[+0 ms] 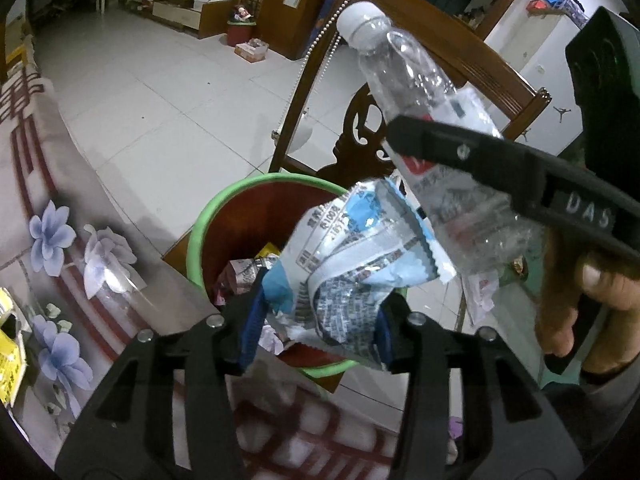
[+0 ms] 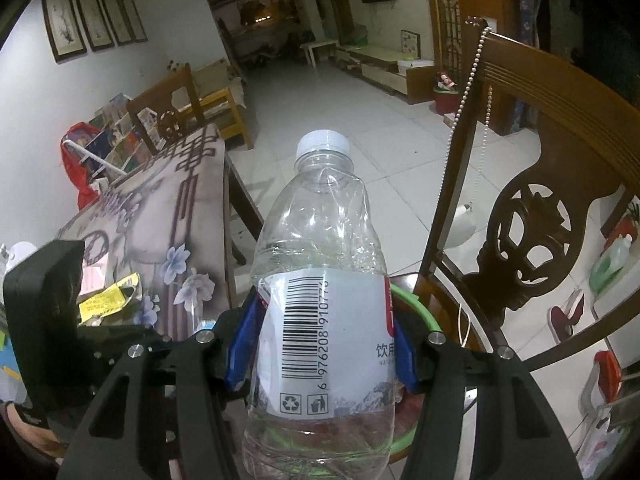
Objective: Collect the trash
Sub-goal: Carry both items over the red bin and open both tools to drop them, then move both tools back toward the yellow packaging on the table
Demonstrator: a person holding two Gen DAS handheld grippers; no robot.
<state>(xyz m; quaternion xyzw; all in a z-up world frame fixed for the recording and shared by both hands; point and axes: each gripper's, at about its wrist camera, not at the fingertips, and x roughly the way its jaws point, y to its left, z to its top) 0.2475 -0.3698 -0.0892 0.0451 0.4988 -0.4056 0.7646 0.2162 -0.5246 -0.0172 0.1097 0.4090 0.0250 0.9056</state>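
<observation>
The left gripper (image 1: 316, 328) hangs over the green-rimmed red trash bin (image 1: 208, 216) beside the floral-clothed desk (image 1: 60, 200), a crumpled blue-and-white foil wrapper (image 1: 352, 256) between its blue pads, which seem to touch it only loosely. The right gripper (image 2: 320, 348) clamps a clear empty plastic bottle with a white cap (image 2: 320, 248), held above the bin's rim.

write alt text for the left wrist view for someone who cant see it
The left tongs hold a crumpled blue and white wrapper just above a green-rimmed bin already holding some trash. To the right, the right tongs grip a clear empty bottle with a white cap, near a wooden chair on a tiled floor.
</observation>
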